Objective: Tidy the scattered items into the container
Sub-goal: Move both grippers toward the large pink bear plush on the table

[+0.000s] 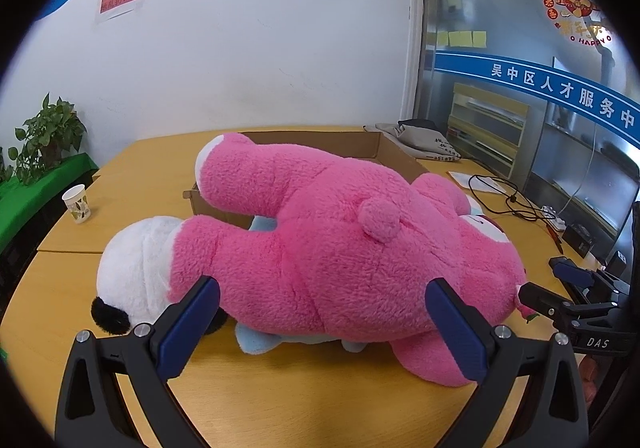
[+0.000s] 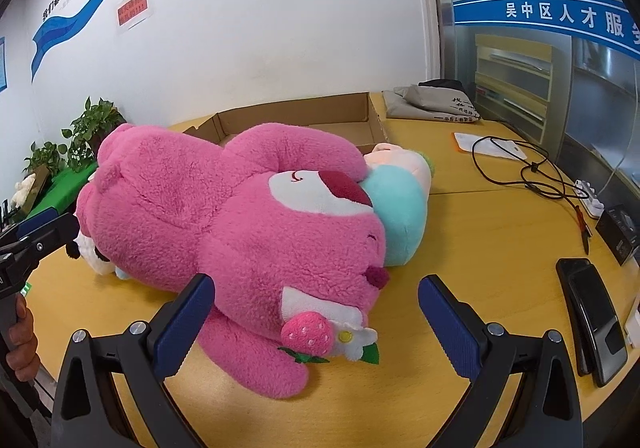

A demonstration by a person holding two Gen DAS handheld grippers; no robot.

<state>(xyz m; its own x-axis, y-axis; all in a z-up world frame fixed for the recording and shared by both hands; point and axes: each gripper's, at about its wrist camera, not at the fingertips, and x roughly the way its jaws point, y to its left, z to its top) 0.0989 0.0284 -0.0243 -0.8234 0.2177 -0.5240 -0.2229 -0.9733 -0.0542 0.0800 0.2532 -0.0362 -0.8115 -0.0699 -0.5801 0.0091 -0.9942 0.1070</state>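
A big pink plush bear [image 1: 332, 248] lies on the wooden table [image 1: 300, 400], on top of a white-and-black plush [image 1: 132, 272] and a light blue plush [image 2: 400, 215]. A shallow cardboard box [image 1: 360, 143] stands behind them; one pink leg rests over its near wall. My left gripper [image 1: 324, 312] is open, its jaws on either side of the bear's lower body. My right gripper [image 2: 316, 312] is open around the bear's head [image 2: 300, 248], near its strawberry decoration [image 2: 308, 334]. The right gripper also shows at the right edge of the left wrist view [image 1: 560, 284].
A paper cup [image 1: 77, 203] stands at the left, potted plants [image 1: 48, 135] beyond it. A grey bag [image 2: 436, 99], papers, a black cable [image 2: 520, 163], a power strip [image 2: 590, 197] and a black device [image 2: 596, 320] lie on the right side.
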